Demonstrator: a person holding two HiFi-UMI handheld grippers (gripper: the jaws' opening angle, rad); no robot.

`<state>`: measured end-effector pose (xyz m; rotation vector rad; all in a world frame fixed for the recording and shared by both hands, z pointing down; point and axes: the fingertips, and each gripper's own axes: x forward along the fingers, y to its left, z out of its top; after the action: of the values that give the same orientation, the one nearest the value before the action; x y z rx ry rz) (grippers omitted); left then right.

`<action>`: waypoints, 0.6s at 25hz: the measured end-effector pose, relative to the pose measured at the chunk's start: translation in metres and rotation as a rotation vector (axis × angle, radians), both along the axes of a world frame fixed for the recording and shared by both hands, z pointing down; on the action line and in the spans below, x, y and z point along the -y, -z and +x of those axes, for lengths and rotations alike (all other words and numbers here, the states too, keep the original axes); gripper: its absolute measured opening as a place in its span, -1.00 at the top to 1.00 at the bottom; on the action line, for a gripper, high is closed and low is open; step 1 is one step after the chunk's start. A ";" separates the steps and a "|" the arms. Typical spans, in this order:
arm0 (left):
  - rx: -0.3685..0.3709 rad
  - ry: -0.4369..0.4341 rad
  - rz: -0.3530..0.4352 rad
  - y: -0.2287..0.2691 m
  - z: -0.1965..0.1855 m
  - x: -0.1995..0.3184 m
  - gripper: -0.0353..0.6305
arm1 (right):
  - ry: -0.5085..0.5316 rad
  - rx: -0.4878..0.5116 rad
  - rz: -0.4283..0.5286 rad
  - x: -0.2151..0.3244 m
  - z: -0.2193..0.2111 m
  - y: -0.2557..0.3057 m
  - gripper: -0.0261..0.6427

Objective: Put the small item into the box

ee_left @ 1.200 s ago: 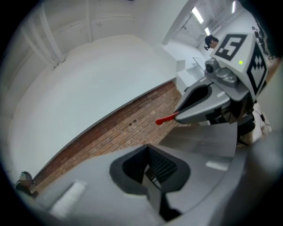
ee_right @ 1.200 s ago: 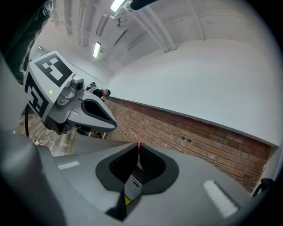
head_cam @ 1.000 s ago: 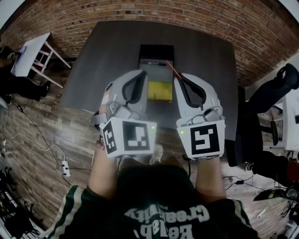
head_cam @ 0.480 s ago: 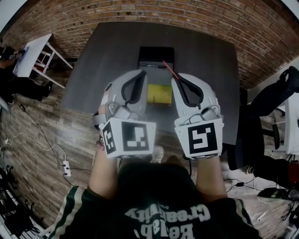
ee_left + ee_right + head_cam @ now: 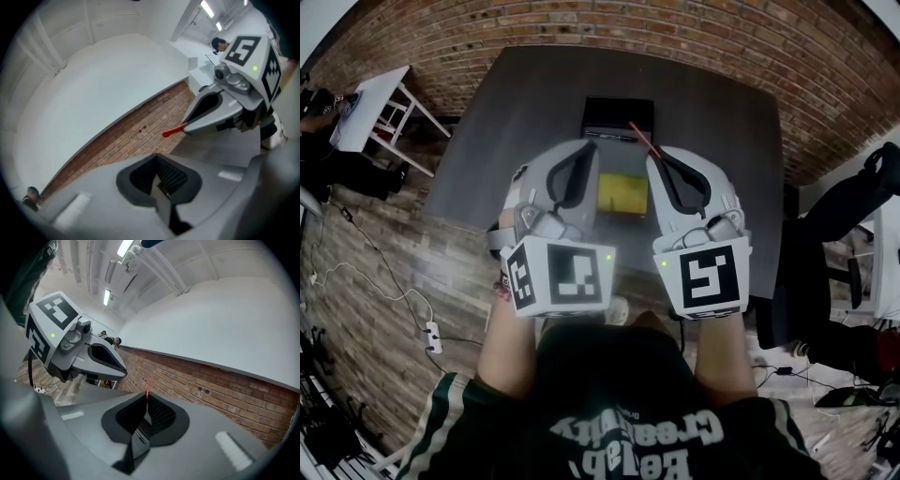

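The box (image 5: 620, 122) is black with a yellow inside (image 5: 622, 192) and lies open on the dark grey table (image 5: 506, 122), just beyond both grippers. My right gripper (image 5: 661, 155) is shut on the small item (image 5: 641, 141), a thin red stick that pokes out past the fingertips toward the box. In the right gripper view the red stick (image 5: 147, 391) stands up from the closed jaws (image 5: 146, 416). My left gripper (image 5: 586, 148) hovers beside it, shut and empty (image 5: 161, 185). The left gripper view shows the right gripper (image 5: 187, 126) with the red stick (image 5: 172, 132).
A brick wall (image 5: 609, 23) runs behind the table. A white side table (image 5: 370, 108) stands at the left and a black office chair (image 5: 853, 187) at the right. Cables and a power strip (image 5: 431, 337) lie on the wooden floor at the left.
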<state>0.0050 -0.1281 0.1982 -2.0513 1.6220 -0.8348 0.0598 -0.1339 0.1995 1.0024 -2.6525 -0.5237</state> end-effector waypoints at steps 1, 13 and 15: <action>0.002 0.002 0.000 0.000 0.000 0.000 0.89 | 0.002 0.001 0.001 0.001 0.000 0.000 0.87; 0.004 0.016 -0.001 -0.004 -0.009 0.002 0.89 | 0.015 -0.005 0.001 0.003 -0.008 -0.003 0.87; 0.004 0.014 -0.002 -0.005 -0.009 0.003 0.89 | 0.014 -0.005 -0.002 0.004 -0.009 -0.005 0.87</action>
<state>-0.0043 -0.1309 0.2031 -2.0409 1.6361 -0.8452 0.0512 -0.1379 0.2041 0.9819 -2.6567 -0.5261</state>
